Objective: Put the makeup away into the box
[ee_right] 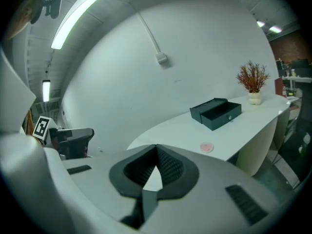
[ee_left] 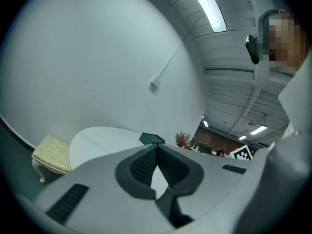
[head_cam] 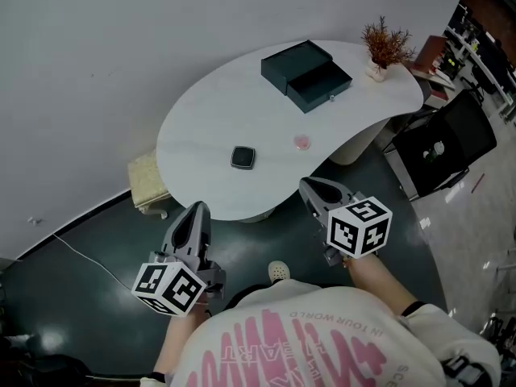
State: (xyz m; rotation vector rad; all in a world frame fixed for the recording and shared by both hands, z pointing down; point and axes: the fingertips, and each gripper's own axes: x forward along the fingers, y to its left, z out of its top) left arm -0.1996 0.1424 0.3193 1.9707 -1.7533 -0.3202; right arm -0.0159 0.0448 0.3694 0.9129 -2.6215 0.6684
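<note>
The left gripper point(head_cam: 196, 210) and right gripper point(head_cam: 311, 186) hang just short of the table point(head_cam: 193, 127), jaws together on nothing. Beyond them lie a black compact point(head_cam: 243, 157) and a small pink disc point(head_cam: 301, 142). The open box point(head_cam: 306, 75) stands farther back.

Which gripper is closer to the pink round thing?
Right. The right gripper is just short of the pink round thing; the left gripper is farther, lower left.

Head view looks steeply down on the table point(head_cam: 210, 127) — both gripper views, low off its edge, share the box point(head_cam: 306, 75).
</note>
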